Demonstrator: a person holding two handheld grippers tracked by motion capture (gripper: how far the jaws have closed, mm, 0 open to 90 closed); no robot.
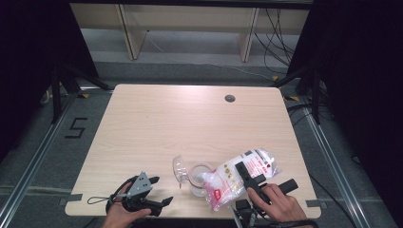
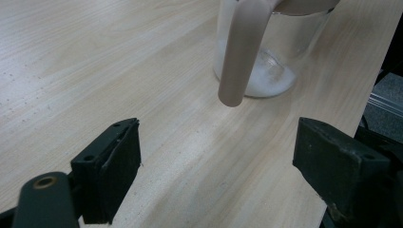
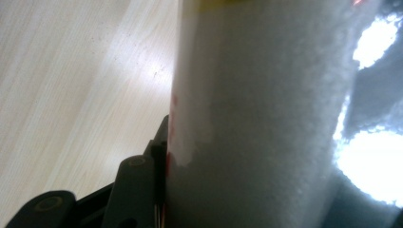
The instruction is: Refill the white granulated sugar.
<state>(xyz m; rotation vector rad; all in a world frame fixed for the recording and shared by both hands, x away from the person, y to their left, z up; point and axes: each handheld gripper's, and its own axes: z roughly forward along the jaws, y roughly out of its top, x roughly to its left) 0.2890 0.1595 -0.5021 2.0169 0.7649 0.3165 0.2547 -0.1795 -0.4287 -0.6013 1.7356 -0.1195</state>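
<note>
Wooden table (image 1: pixel 157 123), light grain, round cable hole (image 1: pixel 230 98) near its far right. All the action sits along the near edge.

Plastic bag (image 1: pixel 240 176) of white granules, red-and-white print, is tilted over the near right part of the table, low end down-left at the mouth of the glass jar (image 1: pixel 199 179), high end up-right. In the right gripper view the bag's white grainy side sits right against the camera, with the left jaw pressed flat on it and a bit of red print at the contact line.

Right gripper (image 1: pixel 250 176) is clamped on the bag about midway along its length; jaws partly closed with the bag between them, so it is grasping the bag. Person's right hand (image 1: pixel 278 202) grips the handle at the near table edge.

Jar stands upright just left of the bag, near centre of the front edge. In the left gripper view a thin layer of white granules (image 2: pixel 271 78) lies on its bottom. Its clear hinged lid (image 1: pixel 179 170) is flipped open to the left, touching the jar rim.

Left gripper (image 1: pixel 154 192) is near the front left edge, well apart from the jar, resting low at the table. Jaws spread wide, nothing between them, just bare wood. Left hand (image 1: pixel 121 211) holds its body.
</note>
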